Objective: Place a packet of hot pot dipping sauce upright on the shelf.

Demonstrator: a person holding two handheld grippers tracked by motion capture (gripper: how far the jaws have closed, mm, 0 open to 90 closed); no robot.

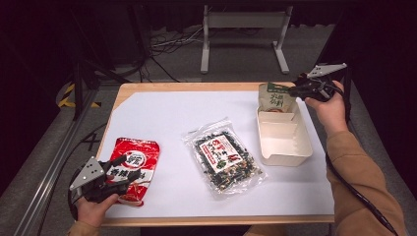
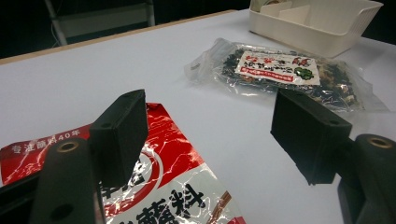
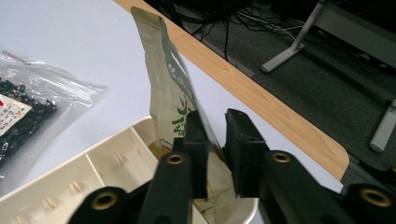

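A green and beige pouch [image 1: 276,98] stands upright in the far end of a cream bin [image 1: 285,158]. My right gripper [image 1: 295,91] is at the pouch's right side. In the right gripper view the pouch [image 3: 170,84] runs between the jaws of the right gripper [image 3: 217,135], which stand a little apart with a gap showing beside it: open. A red and white snack bag [image 1: 133,164] lies flat at the near left. My left gripper [image 1: 130,179] hovers open over its near edge, and the bag [image 2: 177,186] lies under the left one of its wide-spread jaws.
A clear bag of dark snack mix [image 1: 223,156] lies in the middle of the white sheet, left of the bin. The bin [image 3: 93,163] has inner dividers. The wooden table edge [image 3: 261,102] runs just beyond the pouch, with floor, cables and a metal stand behind.
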